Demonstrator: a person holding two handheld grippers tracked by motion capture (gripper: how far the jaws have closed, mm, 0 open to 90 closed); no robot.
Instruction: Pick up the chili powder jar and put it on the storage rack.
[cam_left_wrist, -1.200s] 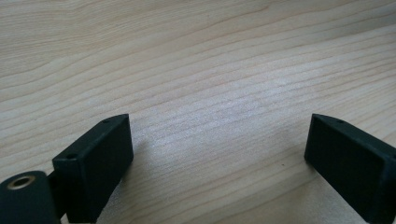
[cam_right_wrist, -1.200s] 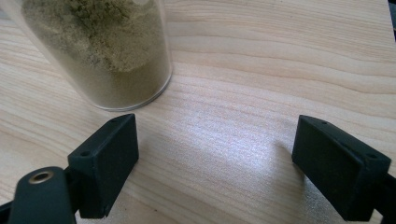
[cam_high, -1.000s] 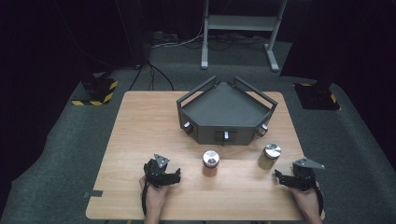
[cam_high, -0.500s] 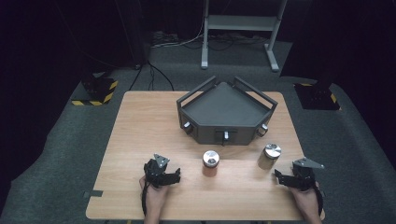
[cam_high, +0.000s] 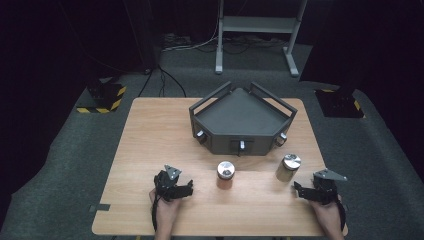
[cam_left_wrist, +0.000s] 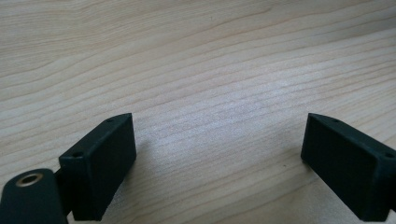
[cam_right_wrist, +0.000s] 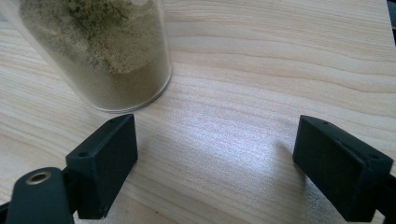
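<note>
Two spice jars with silver lids stand on the wooden table (cam_high: 150, 145): one with reddish powder (cam_high: 225, 175) at the middle front, one with tan powder (cam_high: 288, 167) to its right. My left gripper (cam_high: 186, 188) rests on the table at the front left, open, with bare wood (cam_left_wrist: 219, 130) between its jaws. My right gripper (cam_high: 298, 190) rests at the front right, open, just short of the tan jar (cam_right_wrist: 100, 51), which stands ahead of its left jaw, apart from it.
A dark grey wedge-shaped rack (cam_high: 242, 120) with rails and small knobs on its front sits at the back middle of the table. A metal stand (cam_high: 255, 30) and cables lie on the floor beyond.
</note>
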